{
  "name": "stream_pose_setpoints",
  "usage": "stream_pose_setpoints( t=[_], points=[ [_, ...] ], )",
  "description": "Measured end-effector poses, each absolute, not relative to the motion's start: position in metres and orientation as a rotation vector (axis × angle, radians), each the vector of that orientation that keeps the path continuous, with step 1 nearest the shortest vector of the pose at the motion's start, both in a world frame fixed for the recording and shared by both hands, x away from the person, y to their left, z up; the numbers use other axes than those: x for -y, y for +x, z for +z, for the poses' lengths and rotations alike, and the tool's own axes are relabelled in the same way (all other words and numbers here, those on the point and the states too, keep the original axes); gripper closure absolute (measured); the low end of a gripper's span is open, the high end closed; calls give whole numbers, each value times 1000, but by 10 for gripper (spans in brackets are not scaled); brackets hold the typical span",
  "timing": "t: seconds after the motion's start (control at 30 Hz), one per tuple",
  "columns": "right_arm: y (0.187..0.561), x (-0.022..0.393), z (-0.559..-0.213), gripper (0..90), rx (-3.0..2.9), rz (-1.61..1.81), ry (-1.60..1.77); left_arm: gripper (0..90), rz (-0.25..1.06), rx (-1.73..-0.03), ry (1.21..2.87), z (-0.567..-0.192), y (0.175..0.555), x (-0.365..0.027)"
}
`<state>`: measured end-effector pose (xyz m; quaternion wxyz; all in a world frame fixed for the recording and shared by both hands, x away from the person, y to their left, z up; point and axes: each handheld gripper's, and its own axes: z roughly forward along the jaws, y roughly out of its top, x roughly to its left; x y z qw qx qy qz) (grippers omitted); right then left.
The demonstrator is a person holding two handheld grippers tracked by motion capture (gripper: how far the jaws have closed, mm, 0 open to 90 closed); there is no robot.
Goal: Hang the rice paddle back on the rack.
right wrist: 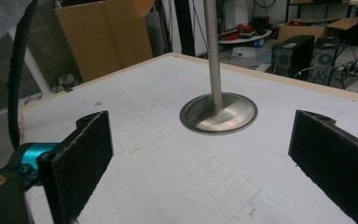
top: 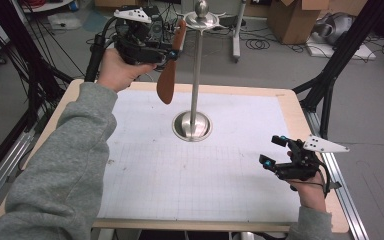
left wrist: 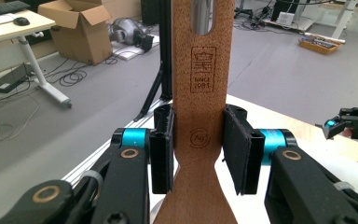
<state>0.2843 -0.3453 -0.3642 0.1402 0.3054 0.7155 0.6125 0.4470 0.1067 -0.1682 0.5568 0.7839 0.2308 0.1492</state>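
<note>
The left claw (top: 172,54), clamped on the neck of the wooden spatula (top: 169,75), holds it up beside the metal stand (top: 194,75), seemingly hanging it, so next its slot must meet a hook while the right claw (top: 274,150) waits apart over the tabletop (top: 180,170)

Left gripper (top: 172,52) raised high, jaws clamped (grey sleeve below), right gripper (top: 274,151) low, jaws wide apart

Even, soft indoor light with faint shadows; mild glare on the metal stand base (top: 192,126); pictures slightly soft and grainy.
</note>
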Motion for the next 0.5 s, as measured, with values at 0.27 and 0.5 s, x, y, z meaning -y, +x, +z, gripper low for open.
stream_pose_setpoints(
  t=[0.27,0.5],
  points=[
    [284,346,-364,50,-2067,1768,886,651,354,-547,1842,-170,449,-104],
    [284,346,-365,50,-2070,1763,888,650,359,-552,1833,-170,448,-101]
  ],
)
